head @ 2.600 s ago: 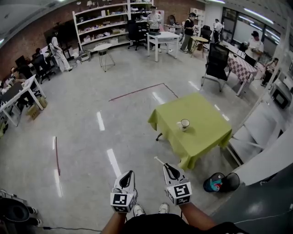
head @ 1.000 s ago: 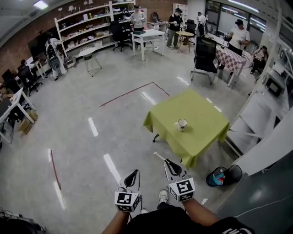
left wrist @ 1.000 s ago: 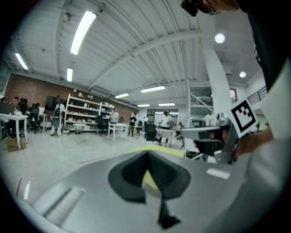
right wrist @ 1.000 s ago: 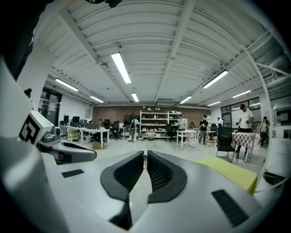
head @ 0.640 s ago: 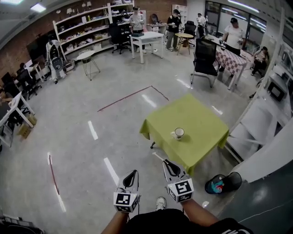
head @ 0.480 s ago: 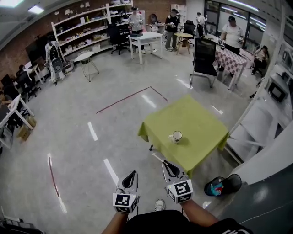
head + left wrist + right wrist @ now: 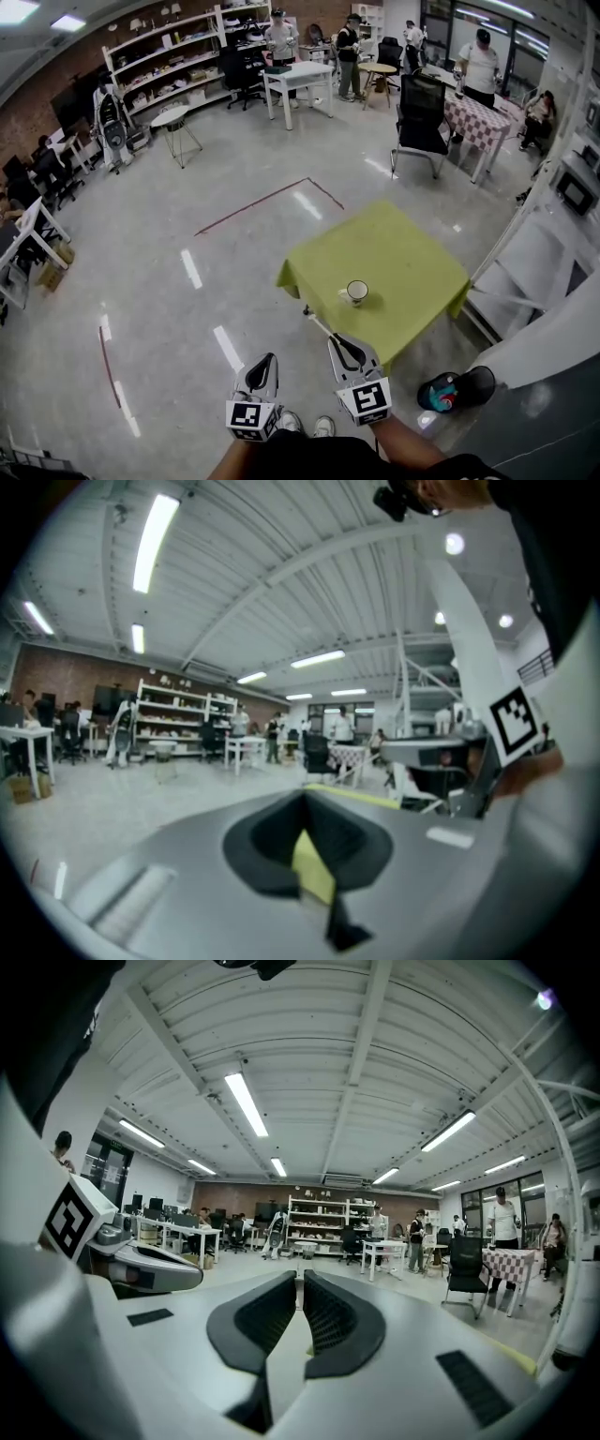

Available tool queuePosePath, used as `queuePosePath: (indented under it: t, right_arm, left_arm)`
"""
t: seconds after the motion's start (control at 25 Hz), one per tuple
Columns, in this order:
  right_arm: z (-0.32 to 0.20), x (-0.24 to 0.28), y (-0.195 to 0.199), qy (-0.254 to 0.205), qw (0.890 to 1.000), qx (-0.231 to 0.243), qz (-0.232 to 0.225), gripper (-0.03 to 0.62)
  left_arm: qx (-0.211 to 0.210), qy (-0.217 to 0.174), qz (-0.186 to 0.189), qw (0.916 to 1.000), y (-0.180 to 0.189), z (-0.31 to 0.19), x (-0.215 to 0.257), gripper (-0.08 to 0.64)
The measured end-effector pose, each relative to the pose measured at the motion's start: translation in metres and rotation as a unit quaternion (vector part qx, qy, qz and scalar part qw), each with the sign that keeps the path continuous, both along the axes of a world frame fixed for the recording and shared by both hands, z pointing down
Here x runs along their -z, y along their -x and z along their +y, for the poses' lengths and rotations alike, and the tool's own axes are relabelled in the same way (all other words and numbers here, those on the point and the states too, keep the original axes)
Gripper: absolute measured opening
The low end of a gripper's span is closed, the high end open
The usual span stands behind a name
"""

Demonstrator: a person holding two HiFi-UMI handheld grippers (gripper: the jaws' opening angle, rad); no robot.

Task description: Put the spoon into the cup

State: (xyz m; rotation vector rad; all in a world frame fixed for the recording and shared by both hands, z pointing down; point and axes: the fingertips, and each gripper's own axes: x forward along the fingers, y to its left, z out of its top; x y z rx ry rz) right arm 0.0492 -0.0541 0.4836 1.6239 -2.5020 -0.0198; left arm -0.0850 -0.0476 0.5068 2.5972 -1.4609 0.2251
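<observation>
Our head camera looks from high up, forward and steeply down on the floor and the green table. The left gripper and the right gripper are at its lower edge. Each gripper camera sits low, very close behind its own jaws, and faces almost level across the room. All three views share the far shelves.

Open-plan lab: glossy grey floor w/ red tape lines, brick back wall beside white shelving, white table, black office chair by checkered-cloth table, green-clothed table nearest, ceiling strip lights on.
</observation>
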Motion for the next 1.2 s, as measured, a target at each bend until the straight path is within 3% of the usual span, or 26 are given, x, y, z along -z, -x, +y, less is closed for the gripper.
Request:
queuePosePath:
  t: [0.24, 0.52, 0.76, 0.88, 1.2]
  right_arm:
    - [-0.027, 0.004, -0.020, 0.003, 0.999, -0.017, -0.031, 0.026]
    - [-0.074, 0.018, -0.033, -0.016, 0.998, -0.049, -0.034, 0.026]
    - [-0.119, 0.025, -0.033, -0.028, 0.996, -0.075, -0.029, 0.026]
    - [-0.141, 0.021, -0.035, -0.021, 0.995, -0.086, -0.044, 0.026]
    - [-0.182, 0.008, -0.030, -0.007, 0.991, -0.132, -0.033, 0.026]
  left_arm:
    - [-0.016, 0.009, -0.019, 0.9996, -0.020, -0.029, -0.003, 0.006]
    - [-0.058, -0.014, 0.000, 0.9982, -0.038, -0.082, 0.000, 0.008]
    - [-0.083, -0.020, 0.012, 0.9962, -0.036, -0.136, 0.002, 0.008]
    - [-0.098, -0.017, 0.015, 0.9949, -0.038, -0.160, 0.001, 0.006]
    - [-0.136, -0.019, 0.030, 0.9901, -0.028, -0.223, -0.004, 0.006]
